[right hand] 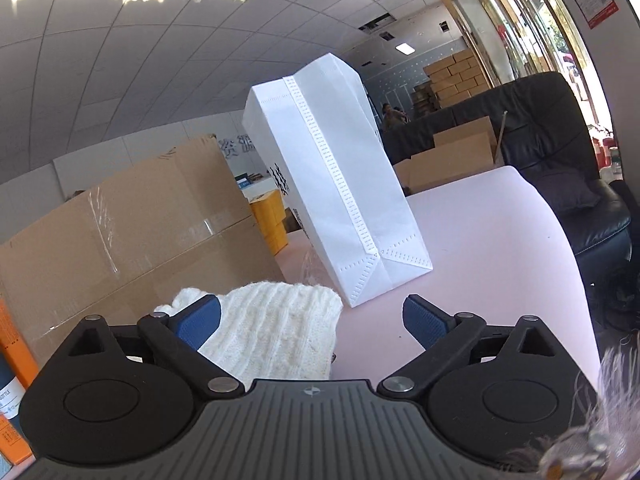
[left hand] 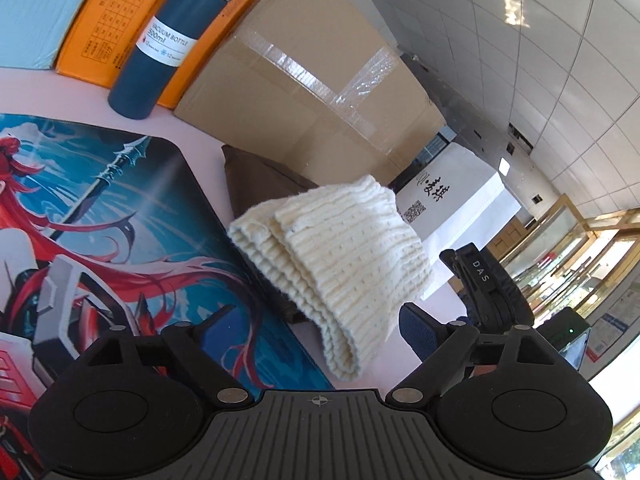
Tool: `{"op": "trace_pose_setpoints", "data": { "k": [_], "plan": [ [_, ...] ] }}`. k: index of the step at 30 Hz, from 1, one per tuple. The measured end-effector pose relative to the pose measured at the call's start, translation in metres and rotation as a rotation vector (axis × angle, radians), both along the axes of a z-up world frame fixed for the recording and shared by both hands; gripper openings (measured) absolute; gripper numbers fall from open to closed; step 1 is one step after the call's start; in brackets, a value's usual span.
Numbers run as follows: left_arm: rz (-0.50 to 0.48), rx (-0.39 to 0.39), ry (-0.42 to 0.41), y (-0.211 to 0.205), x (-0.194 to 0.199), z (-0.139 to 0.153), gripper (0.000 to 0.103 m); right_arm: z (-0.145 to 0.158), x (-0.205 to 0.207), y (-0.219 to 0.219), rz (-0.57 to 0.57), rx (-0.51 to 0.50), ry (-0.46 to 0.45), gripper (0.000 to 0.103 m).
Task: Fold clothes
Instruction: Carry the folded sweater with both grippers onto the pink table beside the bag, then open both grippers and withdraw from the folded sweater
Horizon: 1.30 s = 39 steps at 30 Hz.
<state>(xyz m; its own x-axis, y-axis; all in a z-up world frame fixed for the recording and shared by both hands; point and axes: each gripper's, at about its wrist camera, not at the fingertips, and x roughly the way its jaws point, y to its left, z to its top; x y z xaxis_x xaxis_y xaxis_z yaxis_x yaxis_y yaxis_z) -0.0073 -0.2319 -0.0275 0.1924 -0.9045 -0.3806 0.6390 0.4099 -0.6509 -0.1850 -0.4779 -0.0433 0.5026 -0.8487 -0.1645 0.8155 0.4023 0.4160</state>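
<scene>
A: Where is the cream knitted garment [left hand: 332, 256]?

B: On the pink counter [left hand: 200, 136], folded over on itself, partly on a brown cloth [left hand: 256, 184]. It sits in front of the big cardboard box [left hand: 304, 76], with the printed mat [left hand: 100, 220] to its left and the white paper bag [left hand: 452, 196] behind it to the right.

A: And the left gripper [left hand: 316, 332]?

B: Its fingers [left hand: 416, 326] stand wide, pressing nothing; the knit lies between them.

A: The right gripper [right hand: 312, 320]?

B: Spread wide as well. Its left pad lies against the knit's edge, but nothing is clamped.
</scene>
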Motion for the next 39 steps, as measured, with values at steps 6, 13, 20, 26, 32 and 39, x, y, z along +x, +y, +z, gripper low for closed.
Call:
{"op": "trace_pose_setpoints", "data": {
  "k": [6,13,20,26,32,39],
  "plan": [
    [0.13,0.036,-0.224,0.041,0.001,0.015,0.102,0.02,0.004,0.079,0.186,0.01,0.029,0.103],
    [0.168,0.072,-0.54,0.09,0.005,0.017,0.103,0.023,0.036,0.176,0.375,0.117,0.148,0.103],
    [0.24,0.091,-0.677,0.112,0.011,0.015,0.103,0.009,0.065,0.227,0.304,0.162,0.25,0.103],
    [0.295,0.134,-0.66,0.117,0.024,0.011,0.103,-0.002,0.077,0.232,0.199,0.182,0.321,0.103],
    [0.279,0.188,-0.665,0.111,0.028,0.003,0.103,-0.006,0.087,0.229,0.157,0.217,0.366,0.103],
    [0.276,0.204,-0.672,0.11,0.027,0.002,0.103,-0.008,0.083,0.227,0.175,0.237,0.331,0.103]
  ]
}}
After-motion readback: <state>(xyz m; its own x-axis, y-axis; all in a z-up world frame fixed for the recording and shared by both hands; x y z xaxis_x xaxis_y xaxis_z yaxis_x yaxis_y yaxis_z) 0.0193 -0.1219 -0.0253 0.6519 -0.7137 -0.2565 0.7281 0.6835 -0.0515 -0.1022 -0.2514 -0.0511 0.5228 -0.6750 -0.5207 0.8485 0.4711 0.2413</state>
